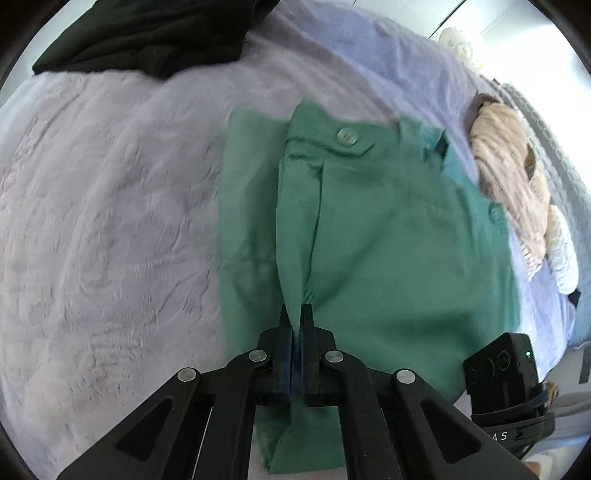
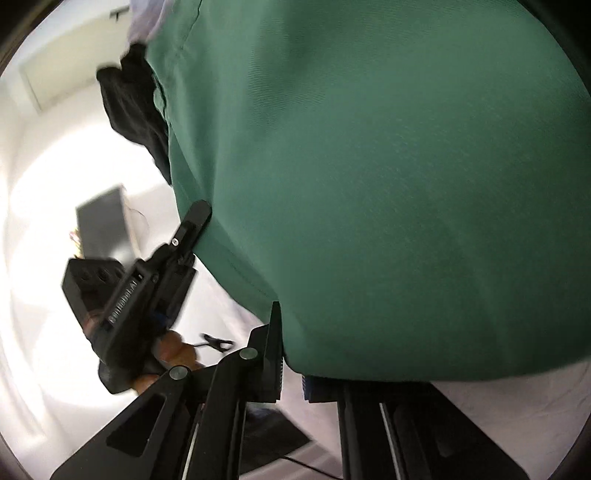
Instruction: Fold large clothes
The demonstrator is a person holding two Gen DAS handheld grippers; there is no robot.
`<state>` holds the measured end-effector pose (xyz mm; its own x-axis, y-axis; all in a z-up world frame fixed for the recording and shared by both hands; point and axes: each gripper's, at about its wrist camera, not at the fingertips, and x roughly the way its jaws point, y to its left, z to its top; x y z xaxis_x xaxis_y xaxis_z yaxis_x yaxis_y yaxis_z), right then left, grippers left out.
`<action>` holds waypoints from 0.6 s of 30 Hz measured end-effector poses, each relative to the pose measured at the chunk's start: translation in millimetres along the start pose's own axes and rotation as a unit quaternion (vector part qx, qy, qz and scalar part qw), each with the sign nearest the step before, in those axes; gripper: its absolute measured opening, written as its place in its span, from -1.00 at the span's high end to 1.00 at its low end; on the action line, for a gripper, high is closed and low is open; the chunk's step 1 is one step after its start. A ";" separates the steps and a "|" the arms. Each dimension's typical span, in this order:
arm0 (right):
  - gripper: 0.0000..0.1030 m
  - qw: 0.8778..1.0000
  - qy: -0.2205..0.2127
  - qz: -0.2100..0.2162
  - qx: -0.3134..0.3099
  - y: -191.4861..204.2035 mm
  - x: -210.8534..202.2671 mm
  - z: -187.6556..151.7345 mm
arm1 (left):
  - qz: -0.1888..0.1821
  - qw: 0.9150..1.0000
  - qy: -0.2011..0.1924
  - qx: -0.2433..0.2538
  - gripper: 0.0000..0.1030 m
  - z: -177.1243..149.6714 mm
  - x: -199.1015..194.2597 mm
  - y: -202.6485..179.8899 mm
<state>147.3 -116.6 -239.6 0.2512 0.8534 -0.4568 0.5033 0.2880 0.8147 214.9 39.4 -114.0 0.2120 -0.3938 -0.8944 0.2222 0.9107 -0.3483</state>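
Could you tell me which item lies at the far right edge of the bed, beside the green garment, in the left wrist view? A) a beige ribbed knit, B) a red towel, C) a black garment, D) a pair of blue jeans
A: a beige ribbed knit lies bunched against the right edge of the green garment, while the black garment sits far off at the upper left of the lavender bed cover.

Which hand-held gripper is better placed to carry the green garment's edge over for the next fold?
Probably the left hand-held gripper: its jaws are pinched on a ridge of the green garment, which lies in clear view on the lavender bedspread. The right hand-held gripper also grips the fabric, but cloth fills its view.
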 end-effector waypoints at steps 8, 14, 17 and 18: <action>0.67 0.997 0.052 -0.061 -0.018 4.1 9.9 0.7 | 0.031 0.999 -0.021 -0.015 0.91 -2.5 -16.0 -1.8; 0.65 0.978 0.005 -0.118 -0.169 51.6 -84.4 -6.6 | 0.035 0.997 -0.071 0.014 0.91 20.8 -50.0 -24.5; 0.65 0.963 -0.090 -0.178 -0.180 57.3 -148.8 22.8 | 0.045 0.995 -0.085 0.015 0.91 41.6 -41.6 -35.4; 0.65 0.956 -0.126 -0.199 -0.177 56.3 -174.0 39.2 | 0.052 0.995 -0.088 0.014 0.91 48.4 -35.2 -39.4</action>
<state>164.4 -265.9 -128.2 0.3123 0.5263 -0.7908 0.3014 0.7346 0.6079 244.8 11.3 -55.3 0.3970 -0.3158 -0.8617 0.2158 0.9447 -0.2468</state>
